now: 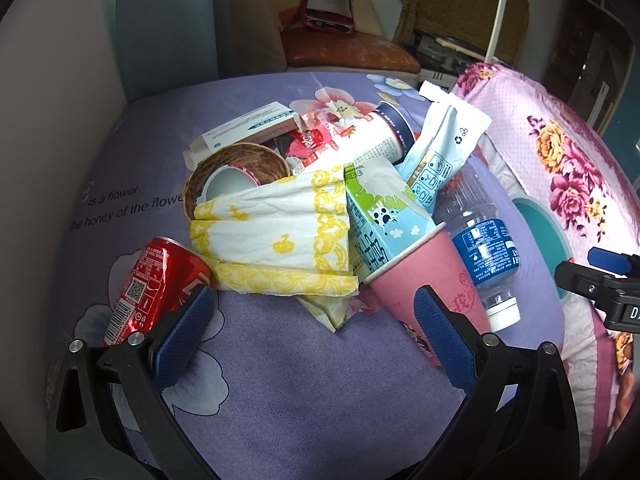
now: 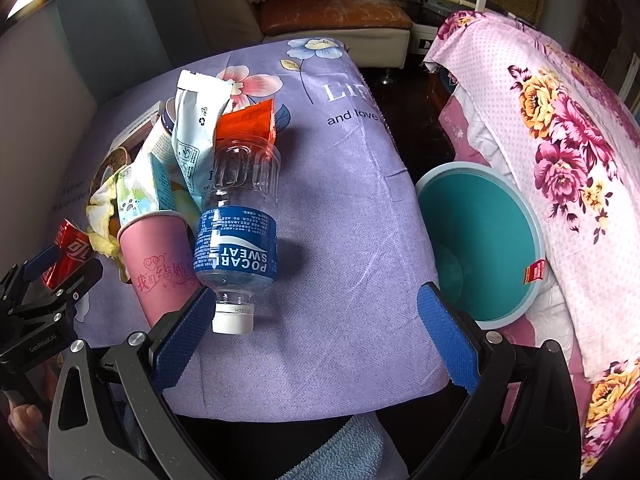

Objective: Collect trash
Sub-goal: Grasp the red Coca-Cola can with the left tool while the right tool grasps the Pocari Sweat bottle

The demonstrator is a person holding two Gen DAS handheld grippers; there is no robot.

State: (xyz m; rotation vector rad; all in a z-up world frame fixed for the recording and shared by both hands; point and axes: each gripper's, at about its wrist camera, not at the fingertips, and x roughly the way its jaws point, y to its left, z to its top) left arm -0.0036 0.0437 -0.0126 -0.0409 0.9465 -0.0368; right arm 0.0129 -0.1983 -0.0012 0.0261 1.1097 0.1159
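A heap of trash lies on the purple flowered cloth: a crushed red can, a yellow-printed napkin, a pink paper cup with a milk carton stuck in it, an empty blue-label bottle and a white pouch. My left gripper stands open just short of the napkin, between can and cup. My right gripper is open too, its left finger beside the bottle's white cap. A teal bin stands to the right, below the cloth's edge.
A woven basket holding a white tub, a flat box and a tall paper cup sit behind the heap. A pink flowered quilt rises at the right behind the bin. A sofa stands at the back.
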